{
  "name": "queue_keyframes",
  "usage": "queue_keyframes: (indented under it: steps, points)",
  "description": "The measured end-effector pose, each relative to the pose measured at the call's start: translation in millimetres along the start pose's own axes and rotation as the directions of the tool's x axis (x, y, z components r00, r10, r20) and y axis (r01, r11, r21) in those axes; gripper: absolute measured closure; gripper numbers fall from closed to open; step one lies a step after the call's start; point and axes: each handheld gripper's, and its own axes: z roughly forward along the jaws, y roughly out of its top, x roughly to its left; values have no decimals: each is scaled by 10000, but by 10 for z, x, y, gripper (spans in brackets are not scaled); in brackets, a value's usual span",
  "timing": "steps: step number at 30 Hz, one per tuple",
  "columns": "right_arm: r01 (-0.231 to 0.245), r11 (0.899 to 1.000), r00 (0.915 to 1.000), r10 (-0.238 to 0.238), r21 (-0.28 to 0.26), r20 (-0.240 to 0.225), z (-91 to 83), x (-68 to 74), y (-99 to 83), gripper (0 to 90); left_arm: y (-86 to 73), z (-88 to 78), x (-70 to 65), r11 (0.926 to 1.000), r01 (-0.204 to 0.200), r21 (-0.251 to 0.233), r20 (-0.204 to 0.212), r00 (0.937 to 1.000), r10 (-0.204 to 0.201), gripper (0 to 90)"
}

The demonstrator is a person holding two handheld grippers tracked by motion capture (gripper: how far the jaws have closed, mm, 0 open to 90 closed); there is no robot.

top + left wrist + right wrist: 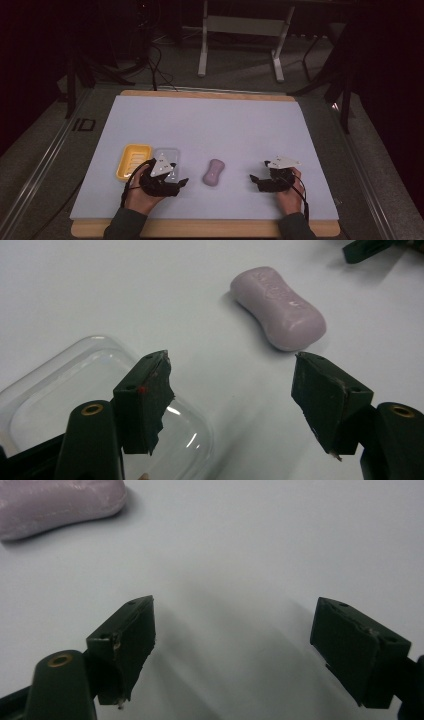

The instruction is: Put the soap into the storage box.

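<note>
A yellow soap dish (pixel 133 160) is seen at the left of the white table (pixel 210 125), with a clear plastic lid (pixel 167 154) lying just beside it on its right. The left hand-held gripper (pixel 177 184) is held low over the near edge of that lid; in the left gripper view its jaws are spread wide with nothing between them, one jaw above the clear lid (pixel 100 390) and the other above bare table. A pale purple bar of soap (pixel 213 172) lies flat near the middle, between the two grippers and apart from both; it is seen ahead of the left jaws (pixel 277 307). At the right, the right hand-held gripper (pixel 256 180) is held near the table, its jaws wide apart and empty, with the soap (pixel 60 502) off to one side.
</note>
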Motion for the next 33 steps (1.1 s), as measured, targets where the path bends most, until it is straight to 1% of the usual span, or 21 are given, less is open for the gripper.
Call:
queue_keyframes:
  steps: [2, 4, 6, 8, 10, 13, 18, 19, 20, 23, 25, 30, 33]
  points:
    - [14, 10000, 10000, -15, -60, -38, -7, 0, -3, 178, -3, -7, 6, 10000, 25, 70, -20, 10000, -25, 328]
    - [175, 9997, 9998, -175, -155, -35, -12, 13, -7, 180, 0, -6, 8, 9999, -17, 151, -75, 10000, 19, 328]
    - [335, 9992, 9994, -334, -213, 47, -20, 31, -10, 181, 9, 2, 19, 9995, 24, 300, -50, 10000, -23, 328]
    - [376, 9991, 9993, -374, -217, 73, -20, 36, -11, 182, 10, 5, 23, 9994, 27, 337, -71, 10000, -25, 328]
    - [379, 9990, 9993, -378, -229, 66, -22, 37, -11, 182, 7, 14, 26, 9989, 183, 425, -14, 9998, -183, 328]
    - [343, 9991, 9994, -341, -236, 78, -22, 36, -11, 182, 2, 21, 13, 9984, 166, 533, 7, 9999, -167, 328]
    - [506, 9986, 9987, -504, -161, 115, -17, 51, -9, 182, 3, 48, -19, 9978, 34, 661, 10, 10000, -34, 336]
    - [556, 9983, 9984, -554, -163, 90, -17, 54, -10, 182, 0, 58, -25, 9977, 65, 675, 34, 10000, -68, 342]
    - [582, 9981, 9983, -580, -182, 94, -17, 55, -10, 182, 0, 63, -29, 9972, -6, 748, -13, 10000, 7, 348]
    - [542, 9983, 9985, -540, -207, 108, -20, 54, -11, 183, 6, 71, -44, 9967, -35, 816, -55, 10000, 40, 356]
    - [476, 9986, 9988, -474, -238, 94, -22, 45, -12, 183, 33, 71, -62, 9954, -204, 932, -85, 9997, 213, 362]
    - [417, 9988, 9990, -413, -248, 163, -23, 46, -12, 183, 89, 76, -93, 9949, -248, 979, -26, 9997, 252, 363]
    - [374, 9988, 9992, -370, -312, 140, -30, 39, -15, 183, 118, 89, -104, 9925, -319, 1184, -142, 9993, 338, 361]
